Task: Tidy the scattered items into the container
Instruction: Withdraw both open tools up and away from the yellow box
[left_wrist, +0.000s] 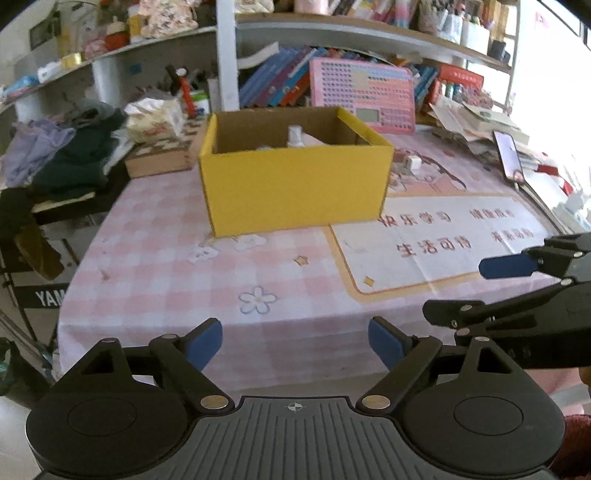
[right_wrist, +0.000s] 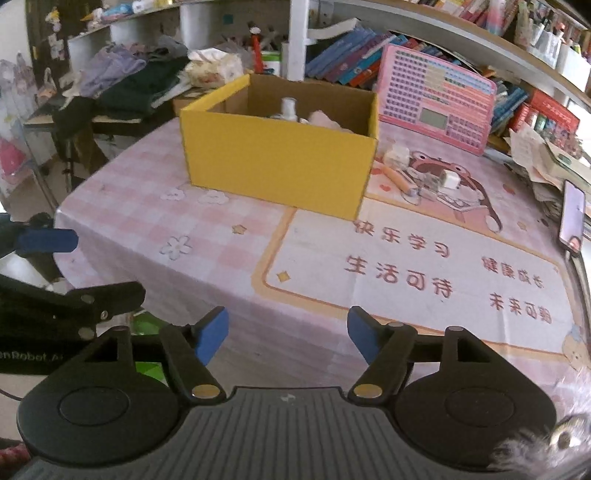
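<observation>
A yellow cardboard box (left_wrist: 295, 192) (right_wrist: 277, 170) stands open on the pink checked tablecloth (left_wrist: 166, 258). Inside it are a white bottle (left_wrist: 295, 136) (right_wrist: 289, 109) and a pale pink item (right_wrist: 321, 118). Right of the box lie an orange pen (right_wrist: 397, 177), a white charger plug (right_wrist: 451, 181) and a small white block (right_wrist: 397, 155) (left_wrist: 410, 162). My left gripper (left_wrist: 295, 343) hangs open over the table's near edge with nothing between its blue pads. My right gripper (right_wrist: 288, 336) is also open and empty, just right of the left one.
A pink toy keyboard (left_wrist: 364, 94) (right_wrist: 436, 99) leans behind the box. A phone (left_wrist: 509, 157) (right_wrist: 572, 218) lies at the right edge by stacked papers. Folded clothes (left_wrist: 66, 155) and a wooden box (left_wrist: 159, 158) sit at the left. Crowded shelves rise behind.
</observation>
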